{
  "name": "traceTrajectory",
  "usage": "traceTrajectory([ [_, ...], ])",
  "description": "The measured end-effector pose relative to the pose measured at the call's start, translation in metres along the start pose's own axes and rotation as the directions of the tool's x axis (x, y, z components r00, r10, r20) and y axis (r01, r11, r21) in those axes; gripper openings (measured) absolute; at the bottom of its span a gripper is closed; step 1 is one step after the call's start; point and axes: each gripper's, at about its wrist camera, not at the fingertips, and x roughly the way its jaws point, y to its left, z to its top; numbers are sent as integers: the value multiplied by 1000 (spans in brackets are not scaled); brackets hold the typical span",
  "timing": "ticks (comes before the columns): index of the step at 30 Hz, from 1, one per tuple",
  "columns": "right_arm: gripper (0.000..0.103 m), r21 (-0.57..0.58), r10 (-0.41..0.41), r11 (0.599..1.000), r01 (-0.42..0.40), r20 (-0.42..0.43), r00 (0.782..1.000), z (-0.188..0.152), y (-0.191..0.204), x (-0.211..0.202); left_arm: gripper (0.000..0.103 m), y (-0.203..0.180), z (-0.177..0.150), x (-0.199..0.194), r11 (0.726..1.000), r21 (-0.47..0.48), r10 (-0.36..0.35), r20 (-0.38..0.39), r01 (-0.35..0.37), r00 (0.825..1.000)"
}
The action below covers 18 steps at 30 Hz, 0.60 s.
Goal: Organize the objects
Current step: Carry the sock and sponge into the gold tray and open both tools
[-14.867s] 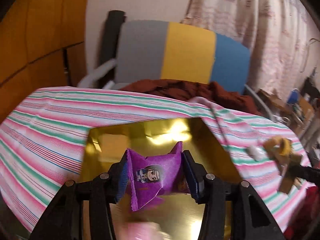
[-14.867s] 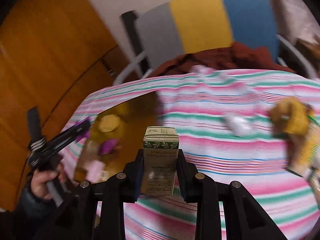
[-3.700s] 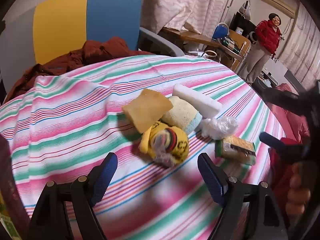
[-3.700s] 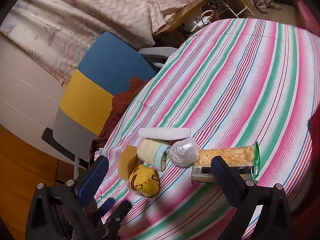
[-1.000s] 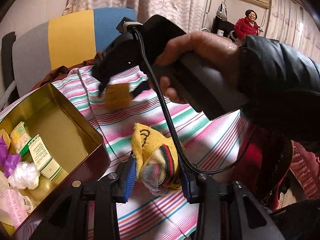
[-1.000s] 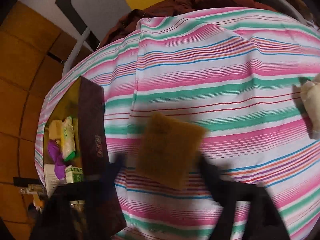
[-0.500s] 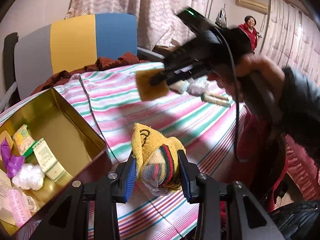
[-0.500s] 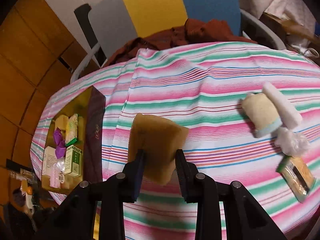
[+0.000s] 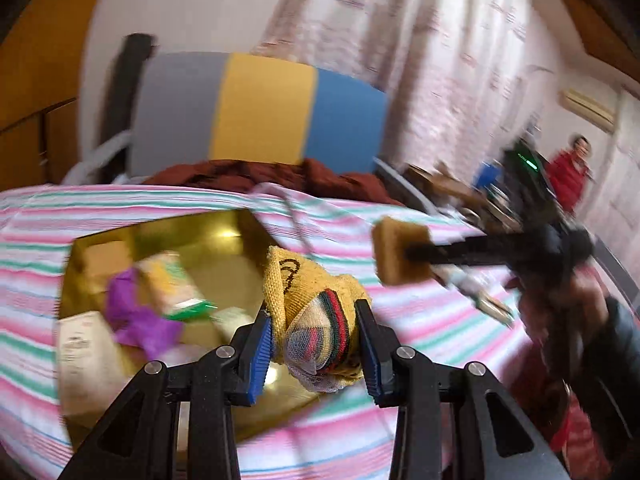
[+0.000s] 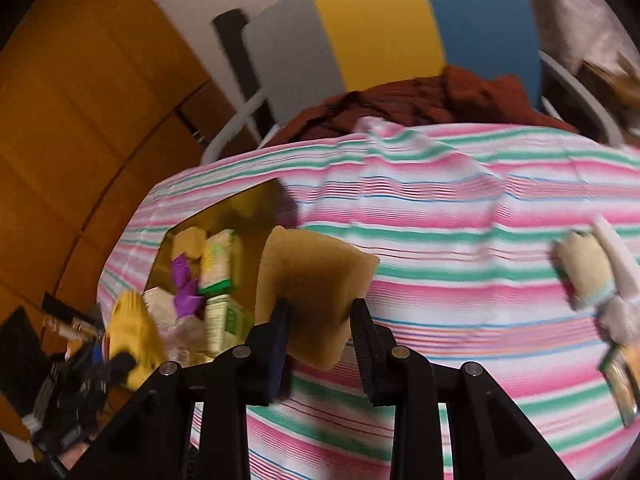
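My left gripper (image 9: 314, 342) is shut on a yellow knitted pouch (image 9: 316, 312) with red, green and black stripes, held over the near right corner of the gold tin box (image 9: 236, 232). My right gripper (image 10: 318, 332) is shut on a tan sponge (image 10: 312, 272), just right of the gold tin box (image 10: 256, 200). In the left wrist view the sponge (image 9: 400, 254) hangs to the right above the striped cloth. The box holds a purple wrapper (image 9: 136, 312), green-and-white packets (image 10: 218, 264) and a white card (image 9: 80, 352).
A pink, green and white striped tablecloth (image 10: 440, 240) covers the round table. A beige roll, a white stick (image 10: 612, 256) and a cracker pack (image 10: 624, 380) lie at the right. Behind stands a grey, yellow and blue chair (image 9: 260, 112) with brown cloth. A person in red (image 9: 572, 176) stands far right.
Both grippers have swung left toward the gold box. The pouch now hangs over the box's corner, and the sponge has come closer to the box's right side.
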Motion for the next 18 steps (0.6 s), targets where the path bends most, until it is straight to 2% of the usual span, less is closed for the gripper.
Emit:
traceTrajectory([
  [3,31,-53,15,998,-17,-26,1000,11,30,22,39,29,11,3,994,-69,86,17,-85,996],
  [5,31,-84,23,996,-27,-44,999,22,52,38,42,42,16,6,989,-96,117,17,-115,993],
  [6,34,-97,26,995,-30,-44,999,28,63,45,48,52,21,10,982,-124,148,14,-145,989],
  [8,44,-111,32,993,-35,-25,999,41,81,55,55,65,25,14,974,-157,165,16,-161,986],
  [9,58,-109,37,993,-39,-16,999,46,87,57,57,69,25,14,970,-165,180,9,-176,984],
  [10,66,-108,40,993,-40,-6,999,51,93,58,59,72,24,16,967,-170,194,4,-191,981],
  [13,67,-127,54,990,-54,-3,999,49,103,58,59,78,16,13,962,-183,204,-3,-201,979],
  [18,73,-132,12,991,-18,-41,999,26,99,64,59,76,-4,9,952,-187,239,-36,-242,970],
])
